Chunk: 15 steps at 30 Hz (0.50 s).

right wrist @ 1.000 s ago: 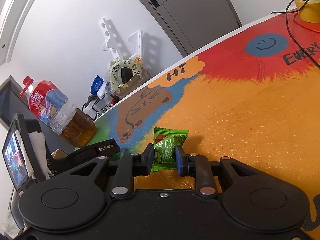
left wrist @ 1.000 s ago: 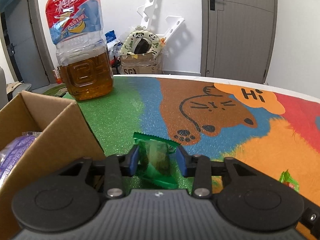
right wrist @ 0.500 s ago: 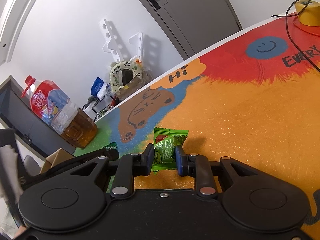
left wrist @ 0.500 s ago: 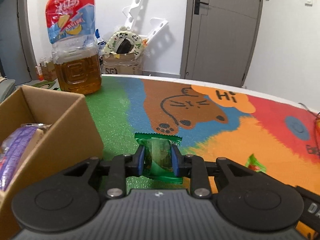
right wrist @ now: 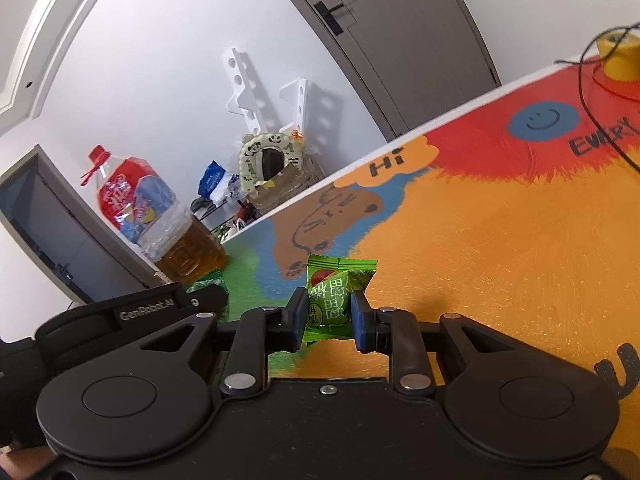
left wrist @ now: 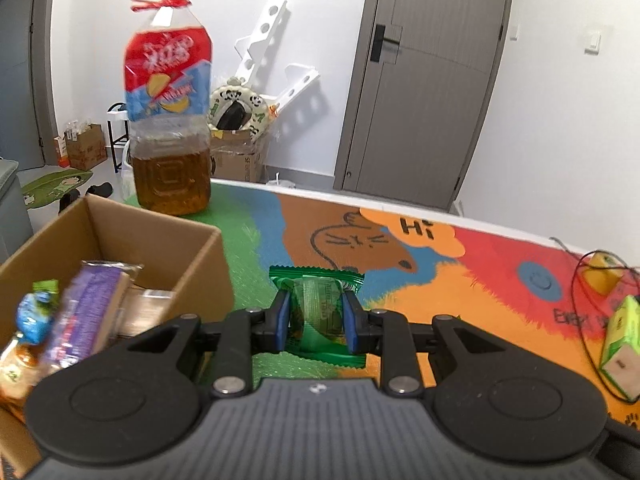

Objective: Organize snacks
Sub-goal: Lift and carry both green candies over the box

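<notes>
The left gripper (left wrist: 316,322) is clamped on a dark green snack packet (left wrist: 318,312); its blue pads press the wrapper from both sides, and the packet stands up between them, its crimped top edge toward the far side. The packet hangs above the green part of the colourful mat (left wrist: 480,304), just right of an open cardboard box (left wrist: 160,236). Inside the box lie a purple packet (left wrist: 86,308), a blue-wrapped sweet (left wrist: 36,316) and some clear-wrapped pieces, all blurred. Beyond the box, at the far left of the table, stands a large bottle (left wrist: 170,120) with amber liquid, a red and blue label and a red cap. At the right edge of the mat lies a light green carton (left wrist: 622,344) with a thin black cable looping past it toward a yellow object (left wrist: 602,276).

The right gripper (right wrist: 326,318) is likewise closed on a snack, a light green packet (right wrist: 332,300) with printed characters and a red mark, pinched upright between its pads over the orange area of the mat. To its left the body of the other gripper shows as a black bar, with a scrap of dark green wrapper at its tip. The bottle stands farther left. Far right, a yellow roll (right wrist: 618,60) sits at the mat's edge with black cable trailing from it. A grey door (right wrist: 400,40) and white brackets (right wrist: 264,92) stand against the far wall.
</notes>
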Tool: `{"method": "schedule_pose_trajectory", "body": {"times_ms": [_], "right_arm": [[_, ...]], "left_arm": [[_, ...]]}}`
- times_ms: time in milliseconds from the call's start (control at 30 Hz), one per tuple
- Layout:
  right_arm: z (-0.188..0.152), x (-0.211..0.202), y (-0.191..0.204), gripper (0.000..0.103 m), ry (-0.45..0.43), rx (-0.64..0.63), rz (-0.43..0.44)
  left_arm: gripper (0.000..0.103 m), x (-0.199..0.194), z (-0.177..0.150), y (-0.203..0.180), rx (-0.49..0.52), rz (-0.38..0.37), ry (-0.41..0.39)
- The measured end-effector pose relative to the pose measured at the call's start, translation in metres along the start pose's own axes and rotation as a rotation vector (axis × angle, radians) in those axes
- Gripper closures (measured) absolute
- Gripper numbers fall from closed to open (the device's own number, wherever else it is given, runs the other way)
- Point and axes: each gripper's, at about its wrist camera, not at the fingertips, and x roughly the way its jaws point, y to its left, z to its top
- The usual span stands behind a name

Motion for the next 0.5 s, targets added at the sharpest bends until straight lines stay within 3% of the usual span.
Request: {"method": "schedule_pose_trajectory", "body": {"times_ms": [500], "right_arm": [[-0.007,-0.007,0.066,0.079,-0.019,-0.086,0.067]], "left_arm": [[0.077,-0.056,0.020,0.066,-0.070,-0.003,-0.077]]}}
